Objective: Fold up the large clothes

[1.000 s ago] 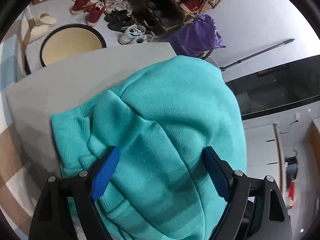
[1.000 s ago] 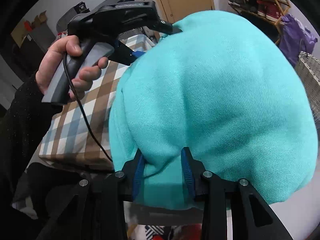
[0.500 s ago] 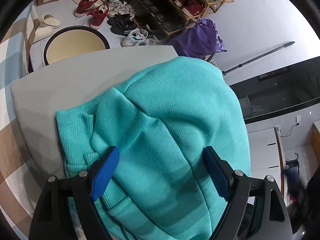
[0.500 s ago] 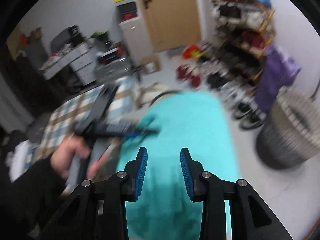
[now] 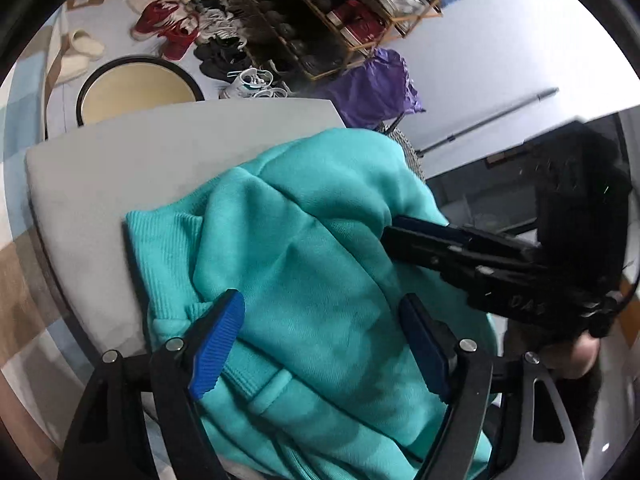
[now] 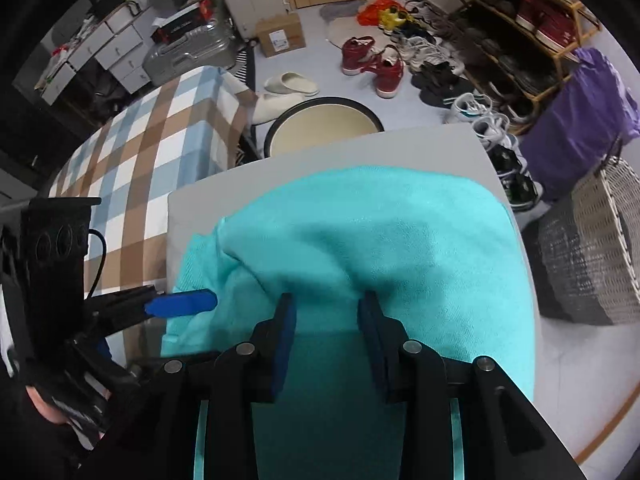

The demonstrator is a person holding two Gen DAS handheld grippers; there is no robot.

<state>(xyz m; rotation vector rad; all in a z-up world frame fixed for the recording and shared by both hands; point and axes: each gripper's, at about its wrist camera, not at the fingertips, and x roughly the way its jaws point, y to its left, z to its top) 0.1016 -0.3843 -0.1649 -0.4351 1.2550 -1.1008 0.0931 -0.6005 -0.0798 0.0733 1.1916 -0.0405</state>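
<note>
A turquoise sweater (image 5: 320, 272) lies bunched on the grey table (image 5: 140, 168), with its ribbed hem (image 5: 160, 240) at the left. My left gripper (image 5: 320, 340) hovers low over the near part. Its jaws are closing with sweater cloth between them, and the blue pads (image 5: 218, 340) do not press on it. My right gripper (image 5: 396, 228) reaches in from the right, held by a hand. In the right wrist view the right gripper (image 6: 328, 332) is shut on a ridge of the sweater (image 6: 380, 240), and creases run out from its pads. A left gripper finger (image 6: 182, 306) shows at the sweater's left edge.
A checked bed cover (image 6: 160, 152) adjoins the table on the left. Beyond the table's far edge sits a round cream tray (image 6: 324, 124), with shoes (image 6: 372, 64), slippers and a shoe rack (image 5: 340, 28) behind it. A purple bag (image 6: 580, 120) and a wicker basket (image 6: 592, 248) stand to the right.
The right gripper has swung across and now enters the left wrist view from the right. The sweater's high bulge has dropped lower on the table. The left jaws have narrowed slightly.
</note>
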